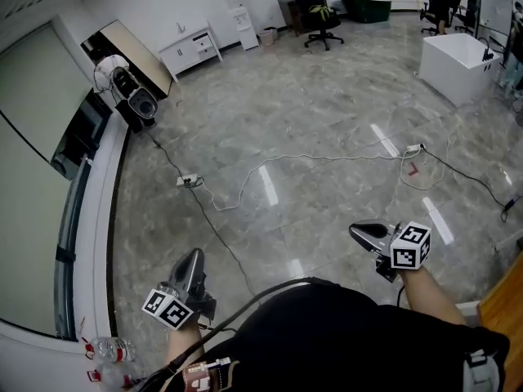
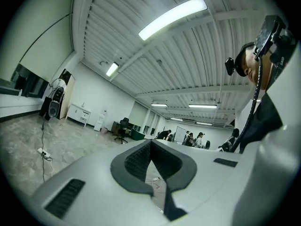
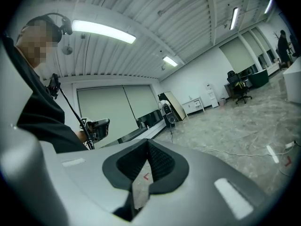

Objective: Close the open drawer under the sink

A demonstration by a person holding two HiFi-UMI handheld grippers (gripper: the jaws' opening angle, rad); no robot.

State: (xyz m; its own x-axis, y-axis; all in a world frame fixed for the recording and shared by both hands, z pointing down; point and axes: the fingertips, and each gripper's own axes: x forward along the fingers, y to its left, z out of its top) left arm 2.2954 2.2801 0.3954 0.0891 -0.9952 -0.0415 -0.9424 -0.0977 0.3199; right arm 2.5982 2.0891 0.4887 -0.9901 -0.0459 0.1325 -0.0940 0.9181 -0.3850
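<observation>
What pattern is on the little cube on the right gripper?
Black-and-white square markers on the white cube, clearest in the head view.

I hold my left gripper (image 1: 190,261) and right gripper (image 1: 365,232) low over the glossy grey marbled floor (image 1: 327,96); a thin white cable (image 1: 327,157) snakes ahead of both.

The orange-brown wooden surface (image 1: 507,310) is cut off at the head view's right edge. The distant standing people (image 2: 194,139) by the far wall are too small to make out.
</observation>
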